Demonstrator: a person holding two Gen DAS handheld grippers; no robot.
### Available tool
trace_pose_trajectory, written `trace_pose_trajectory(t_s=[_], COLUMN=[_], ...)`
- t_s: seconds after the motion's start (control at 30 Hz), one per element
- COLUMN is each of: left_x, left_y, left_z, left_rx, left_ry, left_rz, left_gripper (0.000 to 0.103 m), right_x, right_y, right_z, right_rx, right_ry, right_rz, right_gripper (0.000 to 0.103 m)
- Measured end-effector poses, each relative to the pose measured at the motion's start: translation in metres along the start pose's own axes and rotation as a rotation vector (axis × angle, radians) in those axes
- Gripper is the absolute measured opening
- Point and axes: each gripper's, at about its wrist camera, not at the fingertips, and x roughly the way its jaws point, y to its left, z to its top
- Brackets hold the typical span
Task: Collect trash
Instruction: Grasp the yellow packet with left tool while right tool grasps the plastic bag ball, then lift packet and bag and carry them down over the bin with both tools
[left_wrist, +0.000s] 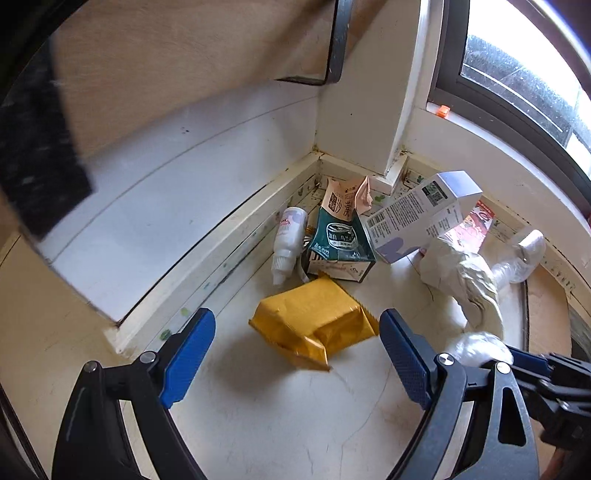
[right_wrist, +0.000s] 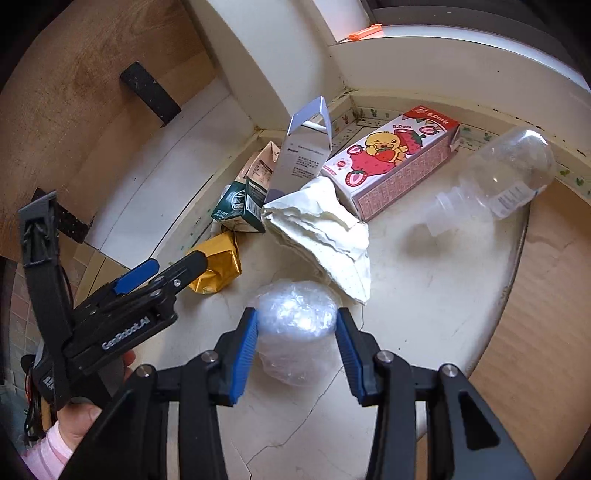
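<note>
The right gripper (right_wrist: 297, 332) is closed on a crumpled ball of clear plastic film (right_wrist: 295, 325): both blue pads are seen against its sides, and the ball rests on the cracked cream floor (right_wrist: 314, 435). The left gripper (left_wrist: 297, 347) is held wide open above a crinkled yellow foil wrapper (left_wrist: 314, 325), which lies between the 2 fingers but is not touched.

For the step in hand, the film ball is best squeezed only until it stops slipping, then lifted straight up, so that the crumpled white paper sheet (right_wrist: 325, 236) just behind it is not dragged along. The left jaws are best lowered squarely over the wrapper's bulging middle before being closed, since its flat edges would likely slide out.

Further out, in the corner by the skirting, are piled a green-and-cream milk carton (left_wrist: 338, 236), a small white plastic bottle (left_wrist: 288, 240), a white printed cardboard box (left_wrist: 417, 214), a pink strawberry-print carton (right_wrist: 391, 166) and a clear plastic bottle (right_wrist: 506, 177).

No bin or bag is in view. The left gripper's hand (right_wrist: 85, 417) is cut off, and the carton is half hidden.
</note>
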Motion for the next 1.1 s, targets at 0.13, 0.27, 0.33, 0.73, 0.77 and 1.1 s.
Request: trace_pose_trajectory(t_s=[0.13, 0.27, 0.33, 0.73, 0.77, 1.1], left_x=[0.018, 0.028, 0.033, -0.01, -0.021, -0.129], left_y=[-0.006, -0.008, -0.009, -0.015, -0.012, -0.001], left_z=[0.004, 0.004, 0.002, -0.024, -0.029, -0.076], left_rx=[0.011, 0.019, 0.027, 0.025, 0.013, -0.002], left_ry=[0.013, 0.018, 0.035, 0.011, 0.014, 0.019], left_rz=[0.008, 0.002, -0.007, -0.104, -0.128, -0.237], left_gripper=[0.089, 0.075, 0.047, 0.017, 0.017, 0.017], right_x=[-0.008, -0.01, -0.011, -0.027, -0.031, -0.087], right_y=[-0.006, -0.008, -0.009, -0.001, 0.001, 0.033], right_z=[-0.002, -0.003, -0.004, -0.017, -0.02, -0.063], right_rx=[0.003, 0.011, 0.016, 0.012, 0.012, 0.002], right_ry=[-0.01, -0.013, -0.015, -0.033, -0.037, -0.095], right_rz=[0.0, 0.005, 0.007, 0.029, 0.032, 0.05], right_gripper=[0.043, 0.043, 0.043, 0.042, 0.042, 0.042])
